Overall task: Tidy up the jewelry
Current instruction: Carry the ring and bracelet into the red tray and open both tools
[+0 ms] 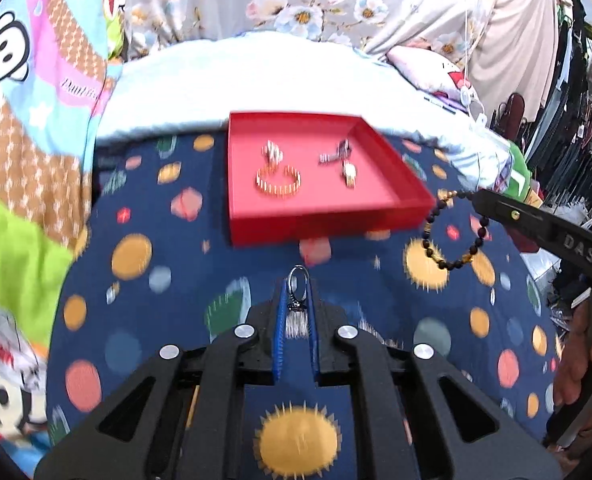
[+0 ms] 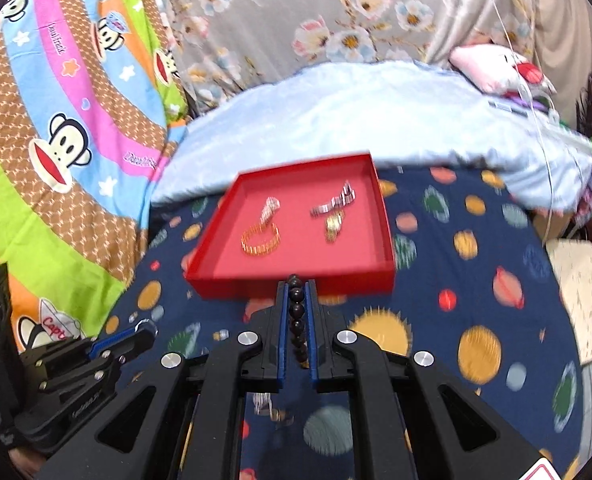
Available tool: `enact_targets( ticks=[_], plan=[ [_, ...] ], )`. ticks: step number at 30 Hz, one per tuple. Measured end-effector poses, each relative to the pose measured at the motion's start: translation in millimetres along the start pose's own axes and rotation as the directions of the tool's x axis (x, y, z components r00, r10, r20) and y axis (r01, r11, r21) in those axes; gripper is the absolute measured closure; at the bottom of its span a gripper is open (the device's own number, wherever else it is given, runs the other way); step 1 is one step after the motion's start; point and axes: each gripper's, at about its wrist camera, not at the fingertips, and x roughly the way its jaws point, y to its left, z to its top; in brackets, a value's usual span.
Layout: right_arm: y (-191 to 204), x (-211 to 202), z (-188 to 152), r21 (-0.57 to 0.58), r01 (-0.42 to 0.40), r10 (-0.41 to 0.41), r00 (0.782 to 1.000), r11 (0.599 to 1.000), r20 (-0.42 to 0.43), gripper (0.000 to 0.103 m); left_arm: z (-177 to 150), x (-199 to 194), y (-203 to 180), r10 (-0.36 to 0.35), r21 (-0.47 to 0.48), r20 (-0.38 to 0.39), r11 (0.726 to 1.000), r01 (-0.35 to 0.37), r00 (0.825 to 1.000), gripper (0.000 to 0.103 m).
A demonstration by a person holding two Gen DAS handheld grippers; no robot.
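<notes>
Navy planet-print cloth (image 1: 143, 216) covered the surface, with a shallow square red tray (image 1: 316, 222) near its far edge holding metal pieces. Short of the tray's near rim, the left gripper (image 1: 298, 280) pinched a silver ring (image 1: 298, 286); the right gripper (image 2: 297, 286) clamped a dark bead bracelet (image 1: 454, 232).

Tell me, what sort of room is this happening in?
Most likely a bedroom at home. The red tray of jewelry sits on a planet-print bedspread, with a pale blue quilt bunched behind it, cartoon-monkey bedding alongside, and clothes on a rack at the far right.
</notes>
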Motion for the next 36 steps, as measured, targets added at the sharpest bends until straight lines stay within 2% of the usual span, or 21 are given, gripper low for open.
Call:
enact_targets(
  ticks=[8, 12, 17, 21, 22, 25, 31, 33, 35, 36],
  plan=[
    [3.1, 29.3, 57.9, -0.043, -0.027, 0.027, 1.0, 0.999, 0.008, 0.096, 76.6, 31.5, 0.2, 0.002, 0.03, 0.059, 1.0, -0.004, 0.998, 0.094],
    [2.4, 56.2, 71.2, -0.052, -0.029, 0.027, 0.999, 0.998, -0.022, 0.096, 118.0, 63.9, -5.3, -0.006, 0.039, 0.056, 0.999, 0.004, 0.998, 0.094],
    [0.0, 97.0, 74.1, -0.057, -0.036, 0.032, 0.997, 0.998, -0.077, 0.096, 147.6, 107.0, -9.3, -0.024, 0.026, 0.028, 0.999, 0.023, 0.999, 0.094],
    [-7.6, 122.9, 69.9, -0.043, -0.047, 0.041, 0.992, 0.998, -0.122, 0.096, 153.8, 140.0, -12.2, -0.028, 0.016, -0.022, 0.999, 0.029, 0.999, 0.094],
    [-15.8, 138.2, 63.6, -0.034, -0.039, 0.033, 0.987, 0.999, -0.155, 0.096, 153.4, 148.5, -12.8, -0.033, 0.01, -0.04, 0.999, 0.034, 0.999, 0.094],
    [-26.5, 150.9, 54.9, -0.021, -0.019, 0.015, 0.983, 1.0, -0.184, 0.096, 151.0, 170.6, -15.3, -0.058, 0.006, -0.096, 0.998, 0.059, 0.994, 0.094],
    [-40.9, 154.9, 45.5, -0.006, 0.026, -0.026, 0.983, 1.0, -0.183, 0.095, 142.1, 199.0, -20.2, -0.037, 0.009, -0.153, 0.999, 0.039, 0.988, 0.093],
    [-42.8, 151.6, 44.4, -0.008, 0.045, -0.046, 0.985, 0.999, -0.165, 0.092, 138.5, 200.4, -19.5, -0.031, 0.007, -0.157, 0.999, 0.032, 0.987, 0.083],
    [-44.1, 147.5, 42.1, -0.006, 0.063, -0.064, 0.987, 0.998, -0.146, 0.089, 135.4, 197.3, -18.0, -0.008, 0.004, -0.144, 1.0, 0.009, 0.99, 0.059],
    [-45.6, 145.9, 42.0, -0.002, 0.068, -0.068, 0.988, 0.998, -0.137, 0.085, 134.6, 194.7, -16.6, -0.002, 0.004, -0.136, 1.0, 0.003, 0.991, 0.057]
  ],
)
